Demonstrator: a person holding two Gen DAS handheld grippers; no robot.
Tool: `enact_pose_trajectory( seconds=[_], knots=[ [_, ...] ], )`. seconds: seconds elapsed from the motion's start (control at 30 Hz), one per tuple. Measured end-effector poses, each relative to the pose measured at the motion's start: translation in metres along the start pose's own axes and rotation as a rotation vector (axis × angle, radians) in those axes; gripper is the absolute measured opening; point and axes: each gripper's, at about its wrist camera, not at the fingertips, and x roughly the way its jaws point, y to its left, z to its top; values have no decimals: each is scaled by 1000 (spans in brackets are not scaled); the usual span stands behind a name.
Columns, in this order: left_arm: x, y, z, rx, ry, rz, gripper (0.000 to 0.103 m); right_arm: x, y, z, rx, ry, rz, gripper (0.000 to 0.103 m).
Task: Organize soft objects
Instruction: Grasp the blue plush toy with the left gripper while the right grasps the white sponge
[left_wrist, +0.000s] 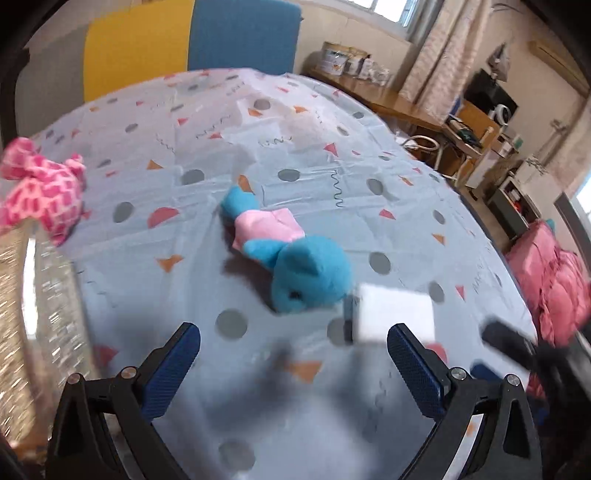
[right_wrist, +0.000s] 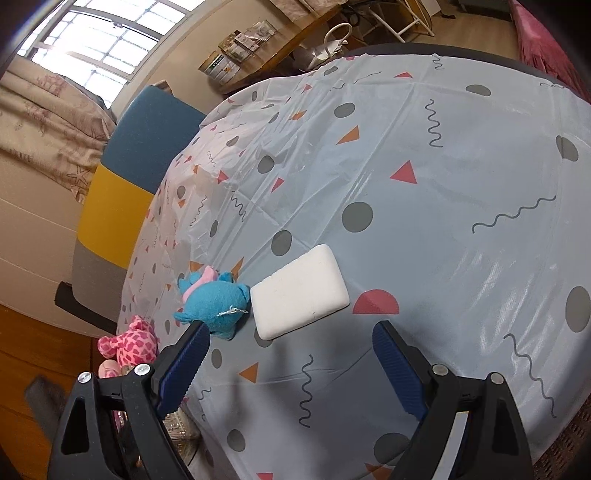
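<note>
Soft toys and a sponge are what you have to sort, and neither of your tools has one yet. Your left gripper hangs with its blue pads spread wide and nothing between them, only patterned cloth below. Just ahead of it lies the blue plush toy in its pink shirt, on its side with the head nearest you. Beside that head, toward your right pad, is the white sponge block, close to the toy and possibly touching it; the left view is smeared, so you cannot settle that from there.

Your right gripper is likewise released, jaws apart and empty. The sponge sits just beyond its tips, flat on the tablecloth, roughly centred between the pads. The blue toy is just to the sponge's left, next to your left-hand pad.

Further out, the pink spotted plush perches at the table's edge on top of what looks like a clear, glittery container. From the right view the same pink toy shows low at the table rim. If that container is the collecting place, one item may be counted as put away, though it sits on the rim rather than clearly inside.

So judge the job as barely begun: the blue toy and the sponge both remain loose on the table. Each is within easy reach of an open tool.
</note>
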Motion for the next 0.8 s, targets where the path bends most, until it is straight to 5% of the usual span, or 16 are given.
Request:
enact_pose_trajectory(
  seconds=[0.3, 0.37, 0.63, 0.8],
  knots=[
    [65, -2, 35, -100, 51, 10, 98, 5, 3, -2, 0, 36, 46, 92],
    [79, 4, 37, -124, 80, -34, 62, 6, 4, -3, -5, 40, 47, 92],
    [65, 17, 17, -73, 48, -65, 57, 12, 15, -6, -70, 61, 36, 92],
    [55, 25, 8, -34, 64, -44, 58, 26, 39, -10, -267, 112, -94, 92]
  ],
)
